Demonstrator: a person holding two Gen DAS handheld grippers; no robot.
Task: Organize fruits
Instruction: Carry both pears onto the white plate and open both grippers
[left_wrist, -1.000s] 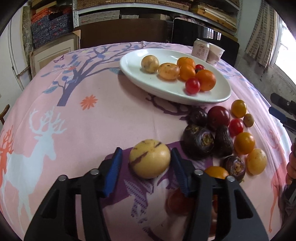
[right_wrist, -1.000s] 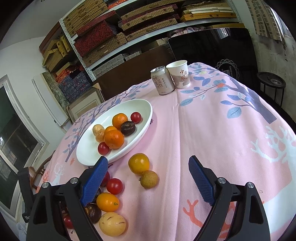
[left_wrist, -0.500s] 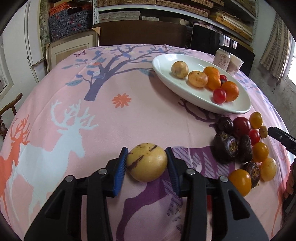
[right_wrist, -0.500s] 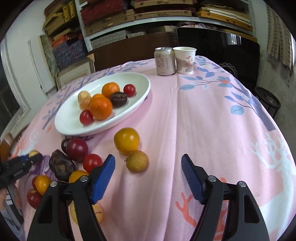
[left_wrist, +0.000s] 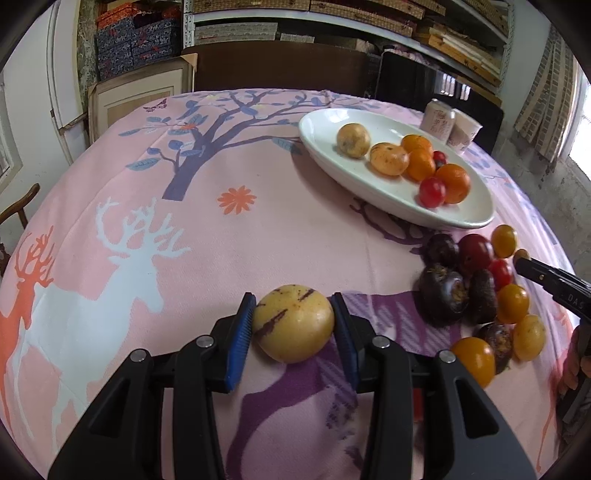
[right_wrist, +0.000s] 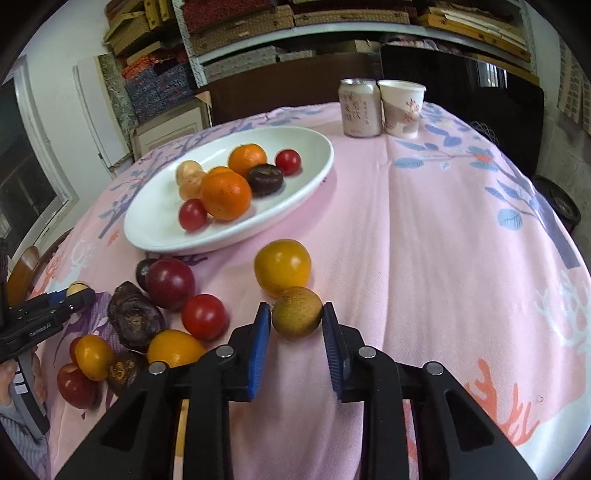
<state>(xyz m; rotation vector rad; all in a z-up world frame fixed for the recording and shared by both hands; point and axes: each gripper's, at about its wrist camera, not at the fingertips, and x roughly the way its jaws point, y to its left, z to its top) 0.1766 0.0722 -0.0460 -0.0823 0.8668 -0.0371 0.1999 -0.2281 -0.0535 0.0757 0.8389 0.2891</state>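
Left gripper (left_wrist: 293, 325) clamped on yellow melon (left_wrist: 293, 323) over tablecloth (left_wrist: 258, 236). Right gripper (right_wrist: 297, 325) just closed, pads gripping small brown fruit (right_wrist: 297, 312) beside yellow tomato (right_wrist: 282, 266), near plate (right_wrist: 317, 162).

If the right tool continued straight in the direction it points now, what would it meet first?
The right tool is shut on a small brown-green fruit; straight ahead, the yellow-orange fruit just behind it probably comes first, though depth is unclear.
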